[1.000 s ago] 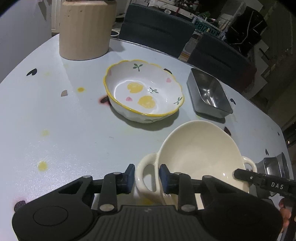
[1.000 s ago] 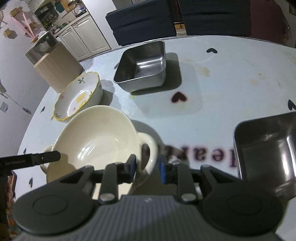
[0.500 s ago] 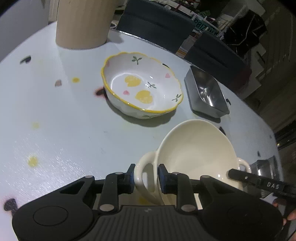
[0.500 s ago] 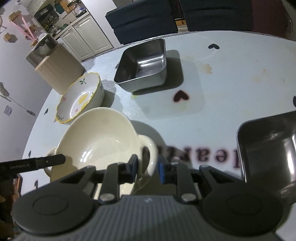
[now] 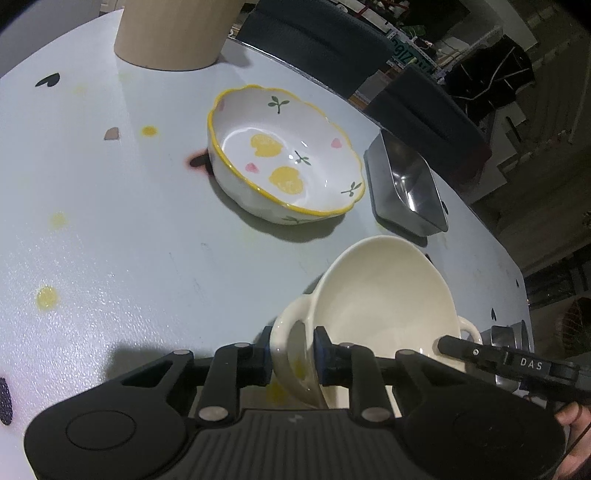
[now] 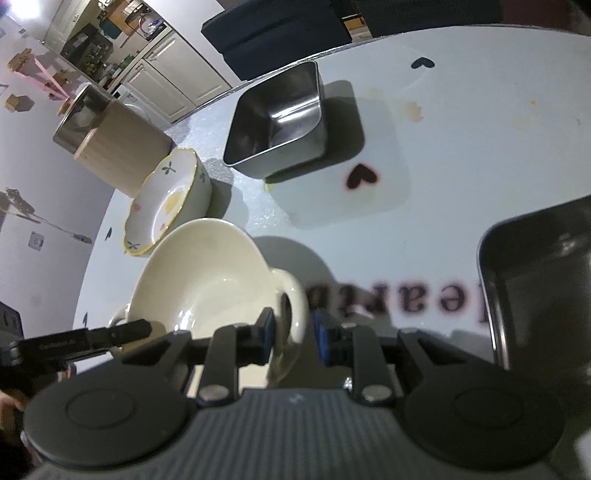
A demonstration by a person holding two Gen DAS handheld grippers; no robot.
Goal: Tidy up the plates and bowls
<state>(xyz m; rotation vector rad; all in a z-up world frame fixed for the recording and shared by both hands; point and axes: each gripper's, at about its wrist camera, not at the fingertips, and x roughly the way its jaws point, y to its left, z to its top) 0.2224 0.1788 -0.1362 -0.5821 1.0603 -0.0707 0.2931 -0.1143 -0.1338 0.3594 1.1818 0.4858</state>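
Observation:
A cream two-handled bowl (image 5: 384,295) is held up off the table between both grippers. My left gripper (image 5: 291,350) is shut on its left handle. My right gripper (image 6: 291,332) is shut on its right handle; the bowl also shows in the right wrist view (image 6: 207,280). A white flowered bowl with a yellow rim (image 5: 284,166) sits on the table beyond it, and shows in the right wrist view (image 6: 166,203). The right gripper's finger (image 5: 506,363) shows at the bowl's far handle in the left wrist view.
A steel square container (image 6: 277,122) stands behind the bowls, seen also in the left wrist view (image 5: 406,188). A second dark steel tray (image 6: 539,284) lies at the right. A beige canister (image 5: 173,33) stands at the far left. Chairs line the pale table's (image 5: 110,221) far edge.
Both grippers have lifted the cream bowl by its handles and carried it a little toward the flowered bowl. The flowered bowl and steel containers have stayed put.

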